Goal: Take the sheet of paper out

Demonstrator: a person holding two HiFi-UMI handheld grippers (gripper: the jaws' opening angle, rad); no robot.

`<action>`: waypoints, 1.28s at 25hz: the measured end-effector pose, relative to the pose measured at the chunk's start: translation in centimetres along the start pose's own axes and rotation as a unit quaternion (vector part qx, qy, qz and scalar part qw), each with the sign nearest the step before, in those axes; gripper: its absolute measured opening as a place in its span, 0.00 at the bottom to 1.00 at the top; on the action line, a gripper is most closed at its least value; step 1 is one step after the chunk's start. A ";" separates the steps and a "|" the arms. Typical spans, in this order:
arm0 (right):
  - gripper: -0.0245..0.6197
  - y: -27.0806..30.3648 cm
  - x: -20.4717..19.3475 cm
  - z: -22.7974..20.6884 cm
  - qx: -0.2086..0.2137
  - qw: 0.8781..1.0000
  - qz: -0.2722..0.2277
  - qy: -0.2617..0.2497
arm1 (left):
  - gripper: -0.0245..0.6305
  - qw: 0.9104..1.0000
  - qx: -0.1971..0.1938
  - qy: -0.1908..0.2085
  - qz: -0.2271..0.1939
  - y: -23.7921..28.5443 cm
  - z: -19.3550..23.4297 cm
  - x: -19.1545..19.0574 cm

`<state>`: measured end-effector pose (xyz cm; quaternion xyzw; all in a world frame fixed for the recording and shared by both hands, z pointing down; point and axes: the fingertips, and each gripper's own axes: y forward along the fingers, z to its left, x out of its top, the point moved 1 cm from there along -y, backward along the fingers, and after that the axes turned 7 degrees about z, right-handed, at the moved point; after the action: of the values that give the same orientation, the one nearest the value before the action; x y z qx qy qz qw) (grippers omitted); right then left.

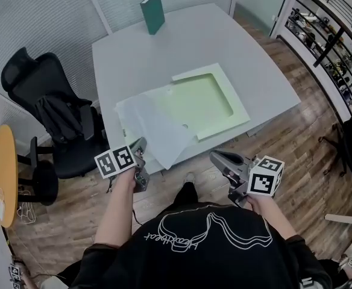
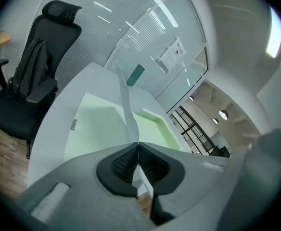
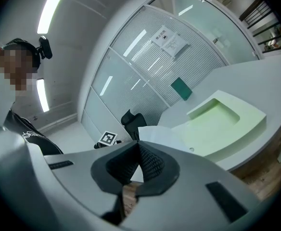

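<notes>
A white sheet of paper (image 1: 155, 125) lies half out of a pale green tray-like case (image 1: 209, 98) on the white table (image 1: 248, 59), and its near corner hangs over the table's front edge. My left gripper (image 1: 141, 144) is shut on that near corner. In the left gripper view the sheet (image 2: 126, 109) rises edge-on from the closed jaw tips (image 2: 138, 143). My right gripper (image 1: 216, 156) hovers in front of the table edge, apart from the sheet; its jaws (image 3: 138, 142) meet with nothing between them. The sheet (image 3: 159, 134) and case (image 3: 217, 121) lie beyond it.
A green book (image 1: 153, 12) stands upright at the table's far edge. A black office chair (image 1: 49, 101) is at the left, with a round wooden table (image 1: 1, 173) beside it. Shelving (image 1: 326, 41) runs along the right. The floor is wood.
</notes>
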<state>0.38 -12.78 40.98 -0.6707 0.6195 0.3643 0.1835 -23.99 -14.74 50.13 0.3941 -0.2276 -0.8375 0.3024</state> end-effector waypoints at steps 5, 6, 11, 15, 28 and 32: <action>0.05 -1.2 -1.0 2.1 0.008 1.000 -0.005 -0.013 | 0.06 0.998 0.008 0.046 -0.033 -3.3 -2.3 -0.7; 0.05 -1.5 -1.3 2.4 0.008 1.000 -0.005 -0.016 | 0.06 0.998 0.009 0.056 -0.039 -3.9 -2.8 -0.8; 0.05 -2.6 -2.4 4.2 0.014 0.999 -0.005 -0.033 | 0.06 0.993 0.002 0.102 -0.063 -7.1 -5.8 -1.9; 0.05 -3.6 -2.6 5.4 0.014 0.999 -0.008 -0.052 | 0.06 0.988 -0.028 0.135 -0.067 -9.1 -8.9 -3.5; 0.05 -5.0 -4.2 6.7 0.015 0.997 -0.010 -0.070 | 0.06 0.979 -0.089 0.169 -0.071 -13.0 -14.9 -9.6; 0.05 -5.2 -5.1 7.2 0.020 0.997 -0.003 -0.074 | 0.06 0.979 -0.102 0.169 -0.058 -12.6 -15.4 -11.5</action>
<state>3.67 -3.33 38.73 -0.6398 0.6094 0.3999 0.2438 -10.00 -0.05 39.25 0.5096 -0.0631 -0.7939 0.3257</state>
